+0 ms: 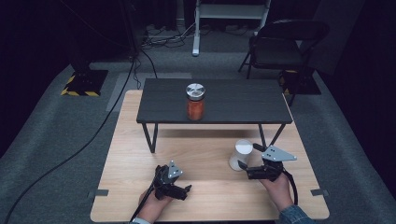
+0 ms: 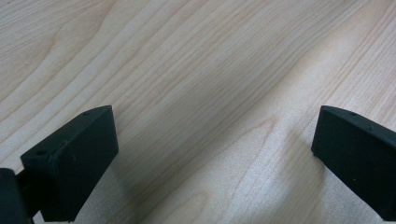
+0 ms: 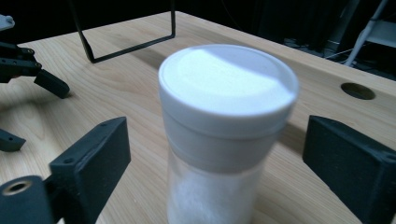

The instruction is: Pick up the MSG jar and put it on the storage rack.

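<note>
Right claw (image 1: 247,156): mine, jaws spread wide, one on each side of the white jar (image 1: 241,154), not touching it as far as I can see.
White jar: sitting upright on the counter (image 1: 205,154) right between my right jaws, white lid on, white powdery stuff inside.
Left claw (image 1: 186,182): also spread, nothing in it, just bare wood between the jaws, hanging low over the counter.
Left vs right: left claw is well off to the side of the jar, apart from my right one.
Shelf (image 1: 215,100): dark little riser beyond both claws.
Orange jar (image 1: 195,101): up on that shelf, silver lid, well ahead of my claws.
</note>
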Motion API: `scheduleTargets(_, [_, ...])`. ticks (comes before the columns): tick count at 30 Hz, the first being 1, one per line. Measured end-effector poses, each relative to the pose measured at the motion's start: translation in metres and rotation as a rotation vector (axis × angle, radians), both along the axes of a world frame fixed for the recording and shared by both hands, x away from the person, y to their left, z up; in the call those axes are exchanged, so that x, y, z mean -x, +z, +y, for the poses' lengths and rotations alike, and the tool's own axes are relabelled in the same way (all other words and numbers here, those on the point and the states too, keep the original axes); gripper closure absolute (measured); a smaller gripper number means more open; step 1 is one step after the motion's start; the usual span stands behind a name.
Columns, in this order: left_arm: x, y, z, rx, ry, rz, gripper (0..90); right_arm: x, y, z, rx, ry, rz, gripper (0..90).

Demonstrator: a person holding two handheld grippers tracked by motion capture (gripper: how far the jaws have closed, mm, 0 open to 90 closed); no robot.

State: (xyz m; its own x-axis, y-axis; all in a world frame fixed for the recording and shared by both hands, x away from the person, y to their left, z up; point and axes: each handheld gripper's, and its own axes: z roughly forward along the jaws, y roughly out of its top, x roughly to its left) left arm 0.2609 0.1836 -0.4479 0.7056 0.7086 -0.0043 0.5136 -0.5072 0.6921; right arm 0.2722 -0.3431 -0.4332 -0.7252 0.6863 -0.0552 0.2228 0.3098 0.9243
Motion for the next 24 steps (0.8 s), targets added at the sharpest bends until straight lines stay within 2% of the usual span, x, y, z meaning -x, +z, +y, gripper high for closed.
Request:
scheduleTargets(2, [0.000,0.000,-0.001,-0.002,0.003,0.000,0.1,-0.003,-0.002,0.003,0.000,-0.004,0.005,11.8])
scheduleTargets(6, [0.000,0.000,-0.001,-0.002,0.004,0.001,0.1,-0.009,-0.006,0.004,-0.022,-0.017,0.008,23.3])
scheduleTargets(10, [0.000,0.000,-0.001,-0.002,0.004,0.001,0.1,-0.013,-0.007,0.001,-0.033,0.009,0.016,33.0])
scheduleTargets(24, [0.000,0.000,-0.001,-0.002,0.004,0.001,0.1,-0.012,-0.003,0.002,-0.020,0.004,0.024,33.5])
